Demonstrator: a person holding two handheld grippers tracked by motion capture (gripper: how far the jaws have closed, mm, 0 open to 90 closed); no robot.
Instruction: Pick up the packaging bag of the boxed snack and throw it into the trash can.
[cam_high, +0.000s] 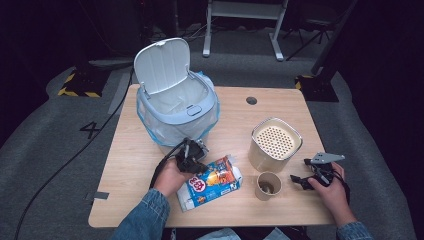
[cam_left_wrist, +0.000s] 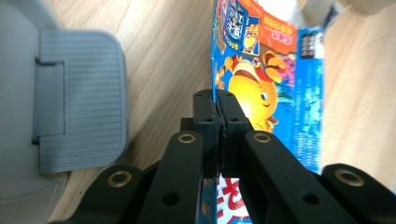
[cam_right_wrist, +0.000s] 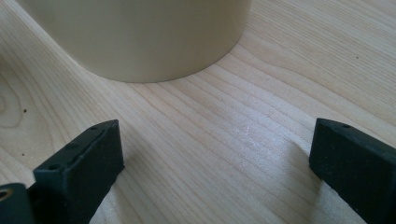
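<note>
A blue and orange snack carton (cam_high: 212, 182) lies flat on the wooden table (cam_high: 280, 100), near its front edge. My left gripper (cam_high: 196, 162) sits at the carton's far left end, just in front of the bin. In the left gripper view the jaws (cam_left_wrist: 217, 100) are pressed together on the carton's (cam_left_wrist: 266, 70) thin edge. My right gripper (cam_high: 300, 171) rests low at the right side of the table with its jaws wide apart. Between its jaws (cam_right_wrist: 217, 154) there is only bare wood, and a cream round container (cam_right_wrist: 140, 37) stands just ahead.
A pale blue bin (cam_high: 175, 105) with its lid up and a plastic liner stands at the back left; its grey front part (cam_left_wrist: 79, 98) is close beside my left jaws. A cream canister with a perforated top (cam_high: 275, 145) and a paper cup (cam_high: 268, 185) stand between the two hands.
</note>
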